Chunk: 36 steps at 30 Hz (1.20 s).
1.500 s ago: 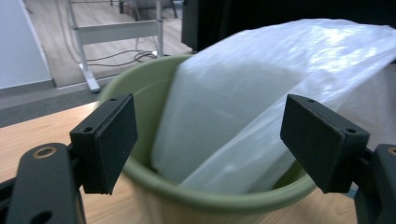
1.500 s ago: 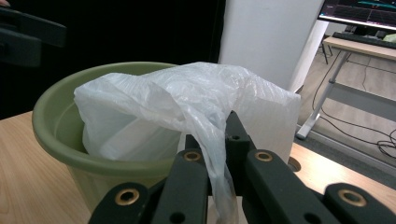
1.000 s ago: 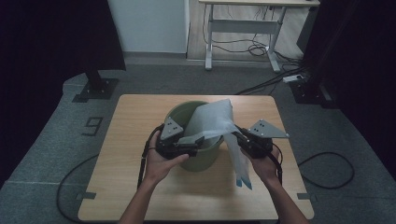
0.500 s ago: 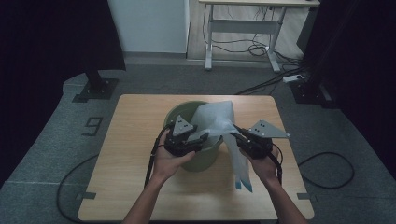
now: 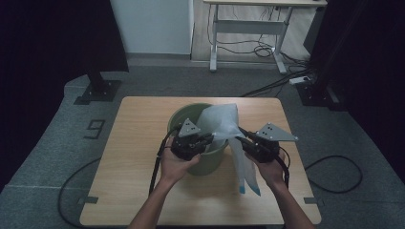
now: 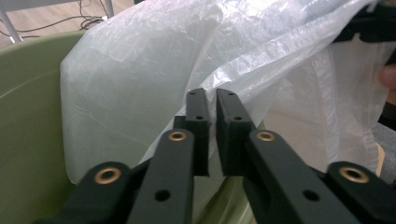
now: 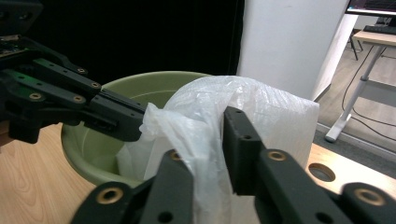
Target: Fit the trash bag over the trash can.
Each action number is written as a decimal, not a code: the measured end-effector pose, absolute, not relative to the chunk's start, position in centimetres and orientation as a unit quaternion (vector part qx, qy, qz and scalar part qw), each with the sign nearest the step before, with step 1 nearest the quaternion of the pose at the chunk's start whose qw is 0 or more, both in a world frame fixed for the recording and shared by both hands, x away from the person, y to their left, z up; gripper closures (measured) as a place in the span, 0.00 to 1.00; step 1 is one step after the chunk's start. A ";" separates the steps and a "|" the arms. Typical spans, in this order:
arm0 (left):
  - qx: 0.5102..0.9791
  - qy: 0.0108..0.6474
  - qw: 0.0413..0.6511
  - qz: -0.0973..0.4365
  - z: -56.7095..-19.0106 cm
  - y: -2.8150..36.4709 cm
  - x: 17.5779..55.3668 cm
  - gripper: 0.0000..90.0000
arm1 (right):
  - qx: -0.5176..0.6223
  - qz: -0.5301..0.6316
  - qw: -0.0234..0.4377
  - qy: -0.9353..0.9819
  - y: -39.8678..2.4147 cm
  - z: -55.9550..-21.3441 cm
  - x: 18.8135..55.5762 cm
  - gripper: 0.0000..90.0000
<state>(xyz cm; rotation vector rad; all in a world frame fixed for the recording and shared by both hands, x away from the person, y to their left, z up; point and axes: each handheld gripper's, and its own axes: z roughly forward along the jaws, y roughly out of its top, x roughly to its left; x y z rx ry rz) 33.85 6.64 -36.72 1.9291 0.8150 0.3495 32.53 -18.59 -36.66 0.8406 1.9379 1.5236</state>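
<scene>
Green on pale wood: noted a round plastic bin (image 5: 210, 161) near the middle of a wooden table (image 5: 133, 143), with a translucent white liner bag (image 5: 222, 121) standing partly inside it and rising above the rim. Noted the rest of the bag trailing over the bin's right side onto the table, blue-tipped ends lying flat.

Judged the step in hand as lining the bin: opening the bag mouth and spreading it toward the rim.

- Left gripper (image 6: 212, 112): found pressed together on a fold of the bag film just above the near rim, jaws having just been closing. Confirmed that pinch in the right gripper view (image 7: 135, 123).
- Right gripper (image 7: 205, 135): found parted, jaws having just been opening, with bunched film lying loosely between them and draped over one jaw.

Judged the next move to call for a fresh hold by the right gripper on the opposite edge of the mouth, then for drawing both edges apart and down over the rim. Advised a slow pull: thin film, likely to slip or tear.

Surface and room: noted grey carpet (image 5: 57, 143) around the table, a "9" marked on it at left (image 5: 95, 129), a white-legged desk (image 5: 248, 43) with loose cables behind, a black stand base (image 5: 98, 90), and dark curtains on both sides.
</scene>
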 end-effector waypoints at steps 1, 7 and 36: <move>0.792 0.337 0.488 0.144 -36.8 6.7 33.9 0.96 | 0.311 0.564 0.267 0.717 -18.6 -36.8 32.4 0.79; 0.782 0.350 0.496 0.144 -36.8 7.1 34.1 0.99 | 0.320 0.571 0.274 0.705 -19.2 -38.0 30.6 0.46; 0.768 0.364 0.503 0.156 -36.3 9.1 33.6 0.99 | 0.359 0.539 0.325 0.689 -21.3 -41.6 29.2 0.98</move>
